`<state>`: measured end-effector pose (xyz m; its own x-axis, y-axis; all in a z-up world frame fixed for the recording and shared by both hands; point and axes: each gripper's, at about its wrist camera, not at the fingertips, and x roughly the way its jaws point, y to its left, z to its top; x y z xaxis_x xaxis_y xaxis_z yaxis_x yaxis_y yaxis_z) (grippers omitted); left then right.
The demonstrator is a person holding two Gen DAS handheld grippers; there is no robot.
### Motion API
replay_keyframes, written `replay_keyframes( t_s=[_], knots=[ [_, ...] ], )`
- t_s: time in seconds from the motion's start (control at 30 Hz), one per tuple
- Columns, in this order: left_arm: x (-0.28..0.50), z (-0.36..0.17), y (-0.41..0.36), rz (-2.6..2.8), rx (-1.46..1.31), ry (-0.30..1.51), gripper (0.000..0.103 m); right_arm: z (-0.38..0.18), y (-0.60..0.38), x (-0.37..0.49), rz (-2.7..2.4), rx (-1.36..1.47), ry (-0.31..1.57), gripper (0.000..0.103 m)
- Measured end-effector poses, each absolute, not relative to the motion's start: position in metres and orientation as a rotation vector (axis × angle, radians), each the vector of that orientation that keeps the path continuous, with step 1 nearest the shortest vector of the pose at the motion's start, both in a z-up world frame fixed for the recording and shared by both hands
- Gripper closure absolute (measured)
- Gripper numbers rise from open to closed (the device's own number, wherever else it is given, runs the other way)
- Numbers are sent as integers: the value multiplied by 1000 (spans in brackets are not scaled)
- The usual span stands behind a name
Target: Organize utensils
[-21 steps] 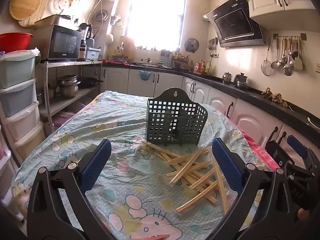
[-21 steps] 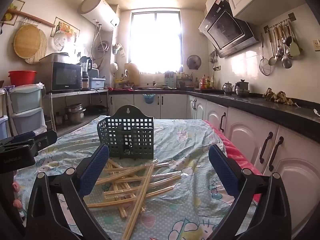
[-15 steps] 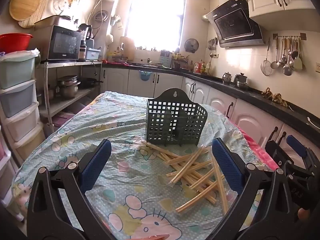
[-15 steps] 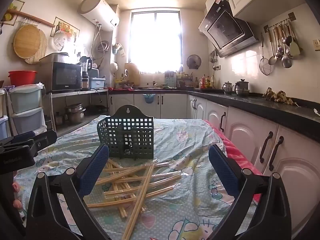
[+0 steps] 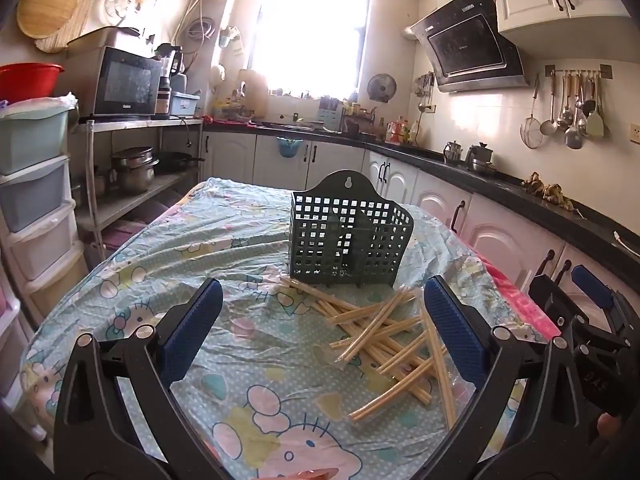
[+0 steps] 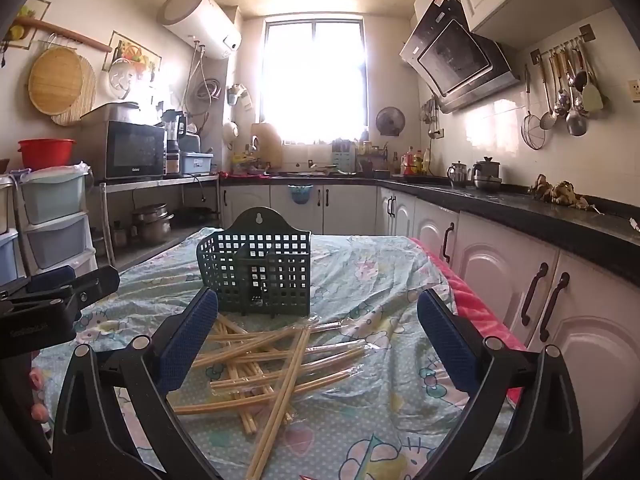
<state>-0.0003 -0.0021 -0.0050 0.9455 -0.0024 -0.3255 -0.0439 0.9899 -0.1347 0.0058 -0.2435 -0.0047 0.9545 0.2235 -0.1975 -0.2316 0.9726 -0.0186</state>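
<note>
The left gripper (image 5: 320, 332) is held level and pointing forward, its jaws spread wide with nothing between them. The right gripper (image 6: 316, 336) sits the same way, jaws wide and empty. Each appears in the other's view: right at 4 o'clock, left at 9 o'clock, with what may be fingertips (image 6: 38, 412) below.

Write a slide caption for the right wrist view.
Open right gripper above scattered chopsticks before an upright green basket on the table.

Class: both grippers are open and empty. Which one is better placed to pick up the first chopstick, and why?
Probably right. The right gripper frames the chopsticks squarely between its fingers; for the left gripper they lie toward its right finger.
</note>
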Motion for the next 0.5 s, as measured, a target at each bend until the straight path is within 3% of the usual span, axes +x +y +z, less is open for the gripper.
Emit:
replay_keyframes(
  t_s=[0.5],
  knots=[
    [-1,-5,-2,20,-143,334,10,-2,-242,5,236,-42,193,6]
  ],
)
